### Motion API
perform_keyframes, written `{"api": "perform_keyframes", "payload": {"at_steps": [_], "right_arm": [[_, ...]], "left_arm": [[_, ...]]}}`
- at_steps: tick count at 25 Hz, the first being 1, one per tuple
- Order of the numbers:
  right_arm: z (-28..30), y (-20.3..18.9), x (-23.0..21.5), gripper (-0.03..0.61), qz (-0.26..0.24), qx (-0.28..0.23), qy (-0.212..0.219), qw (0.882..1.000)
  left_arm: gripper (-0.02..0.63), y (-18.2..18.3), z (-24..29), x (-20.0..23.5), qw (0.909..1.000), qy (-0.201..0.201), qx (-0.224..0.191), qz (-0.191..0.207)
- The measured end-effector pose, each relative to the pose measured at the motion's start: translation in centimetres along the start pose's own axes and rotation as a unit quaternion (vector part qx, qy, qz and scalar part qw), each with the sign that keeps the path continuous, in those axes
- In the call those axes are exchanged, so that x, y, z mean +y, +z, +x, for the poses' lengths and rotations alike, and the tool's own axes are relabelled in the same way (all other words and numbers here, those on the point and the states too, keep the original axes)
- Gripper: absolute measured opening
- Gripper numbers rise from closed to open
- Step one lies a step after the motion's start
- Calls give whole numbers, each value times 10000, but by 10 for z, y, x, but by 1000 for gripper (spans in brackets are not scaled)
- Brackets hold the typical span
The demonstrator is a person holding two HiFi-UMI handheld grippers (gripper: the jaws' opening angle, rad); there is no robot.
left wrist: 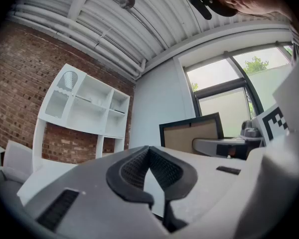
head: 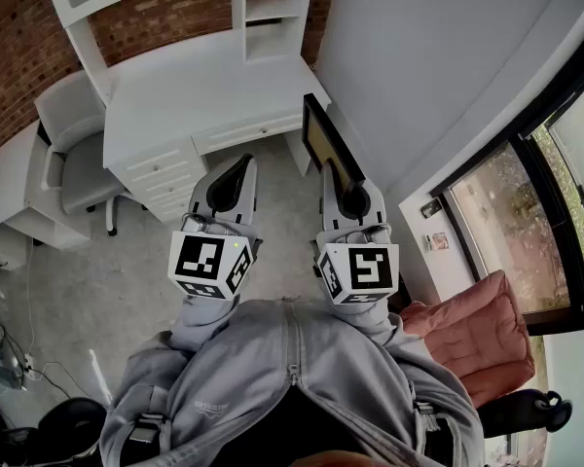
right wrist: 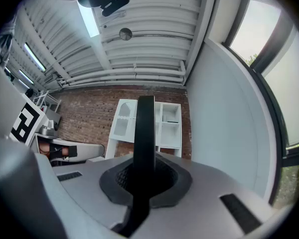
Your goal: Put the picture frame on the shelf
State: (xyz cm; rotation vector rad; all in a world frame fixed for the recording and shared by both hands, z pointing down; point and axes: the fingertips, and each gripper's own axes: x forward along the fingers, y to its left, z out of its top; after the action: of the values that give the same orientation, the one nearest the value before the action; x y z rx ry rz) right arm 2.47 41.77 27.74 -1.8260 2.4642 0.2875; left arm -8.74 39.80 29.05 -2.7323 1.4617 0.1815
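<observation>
- Picture frame (head: 326, 144), black-rimmed with a tan back, grasped edge-on by right hand-held gripper (head: 351, 200) and sticking out past the jaws toward 12 o'clock; carried in the air, well apart from shelf and desk.
- Seen from right gripper view as a thin black bar rising straight up from between the pads, jaws clenched on its lower edge.
- Left hand-held gripper (head: 230, 185) at 9 o'clock of the right one, roughly level with it, jaws clenched tip to tip on nothing.
- From left gripper view, tan back of the frame at 2 o'clock of the jaws, beside the right one's grey body.
- White shelf (head: 263, 8) of open cubbies at 12 o'clock in head view, standing at the back of a white desk (head: 195, 86) against a brick wall (head: 19, 47).
- Grey chair (head: 73, 159) at 9 o'clock of the desk.
- Tall dark-framed window (head: 526, 222) at 3 o'clock.
- Grey zipped sweatshirt (head: 292, 377) at 6 o'clock.
</observation>
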Motion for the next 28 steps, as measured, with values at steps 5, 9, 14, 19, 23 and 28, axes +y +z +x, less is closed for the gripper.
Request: {"api": "perform_keyframes", "payload": {"at_steps": [5, 9, 14, 19, 23, 28], "right_arm": [[5, 2, 7, 34, -71, -38, -57, 10000], [10, 2, 18, 34, -133, -70, -136, 9998], [18, -4, 25, 34, -138, -56, -168, 9997], [37, -10, 16, 34, -118, -55, -173, 9998], [63, -20, 5, 34, -47, -17, -154, 9999], [106, -37, -16, 35, 1, 15, -87, 10000]], "left_arm": [[8, 1, -2, 8, 10000, -25, 0, 66], [8, 0, -5, 19, 9999, -56, 23, 115], [8, -6, -1, 29, 9998, -123, 87, 117], [7, -14, 17, 38, 9998, -134, 136, 94], [8, -21, 42, 51, 9997, -118, 176, 74], [8, -32, 83, 72, 9998, -53, 204, 41]]}}
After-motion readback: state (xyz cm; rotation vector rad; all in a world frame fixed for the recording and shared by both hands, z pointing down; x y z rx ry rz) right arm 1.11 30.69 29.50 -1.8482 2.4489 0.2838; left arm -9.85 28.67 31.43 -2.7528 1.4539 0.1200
